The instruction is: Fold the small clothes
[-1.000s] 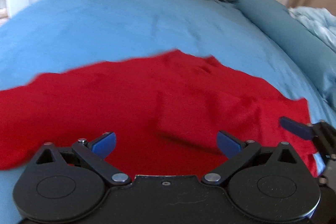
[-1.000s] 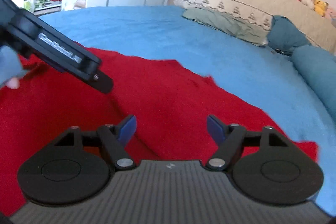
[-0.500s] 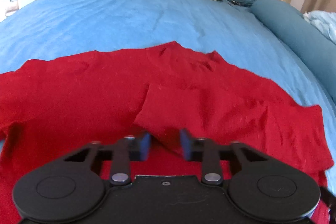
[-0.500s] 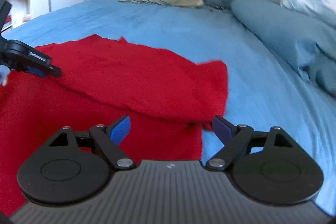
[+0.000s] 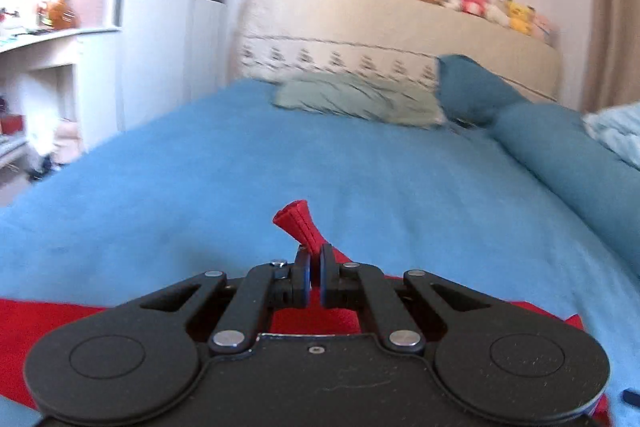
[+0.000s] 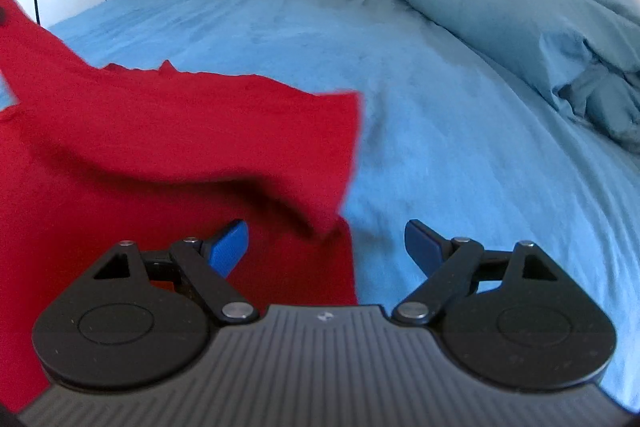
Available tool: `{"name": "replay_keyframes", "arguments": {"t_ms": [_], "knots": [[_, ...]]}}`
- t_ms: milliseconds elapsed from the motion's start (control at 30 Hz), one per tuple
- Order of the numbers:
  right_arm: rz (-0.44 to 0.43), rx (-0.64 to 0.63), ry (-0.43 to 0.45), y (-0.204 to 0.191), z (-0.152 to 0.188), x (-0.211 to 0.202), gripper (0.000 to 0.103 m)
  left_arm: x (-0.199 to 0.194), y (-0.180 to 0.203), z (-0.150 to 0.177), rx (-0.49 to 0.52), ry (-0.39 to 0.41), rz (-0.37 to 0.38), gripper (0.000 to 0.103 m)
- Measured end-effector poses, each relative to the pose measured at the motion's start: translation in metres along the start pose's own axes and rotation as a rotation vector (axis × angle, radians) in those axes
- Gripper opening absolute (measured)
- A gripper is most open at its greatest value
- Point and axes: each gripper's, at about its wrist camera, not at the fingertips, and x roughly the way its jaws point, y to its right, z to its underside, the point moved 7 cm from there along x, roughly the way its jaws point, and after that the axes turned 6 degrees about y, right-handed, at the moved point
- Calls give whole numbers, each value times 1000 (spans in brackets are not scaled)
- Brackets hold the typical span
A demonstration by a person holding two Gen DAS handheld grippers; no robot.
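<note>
The left gripper (image 5: pixel 315 259) is clamped on a pinched tuft of a red shirt (image 6: pixel 168 131), which is raised off a blue bed (image 6: pixel 440 107). The right gripper (image 6: pixel 326 243) hovers with jaws wide over the shirt's right edge. Which part is pinched is probably a sleeve. Carry it across low, keeping the cloth taut.
</note>
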Motion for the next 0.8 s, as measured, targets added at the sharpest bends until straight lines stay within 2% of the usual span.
{"name": "replay_keyframes", "arguments": {"t_ms": [167,267,400,500,567,600,700,800], "knots": [[36,-1,-40,3,-3,14,100,11,-46,40,-15,-92,-45,4],[87,32,-59,20,2,13,99,13,-60,71,-29,-145,-41,4],[56,112,-78,44,11,9,99,13,-72,108,-44,-218,-27,4],[47,83,-85,44,9,8,99,11,-73,118,-26,-251,-24,6],[46,59,-94,43,7,8,99,2,-75,118,-5,-255,-25,12],[41,46,-102,41,6,8,99,-2,-76,117,14,-260,-35,18],[-5,-3,-98,31,-1,-6,100,-21,-84,113,37,-248,-74,46],[-142,-38,-8,5,-14,-32,101,-39,-83,100,63,-178,-75,62]]}}
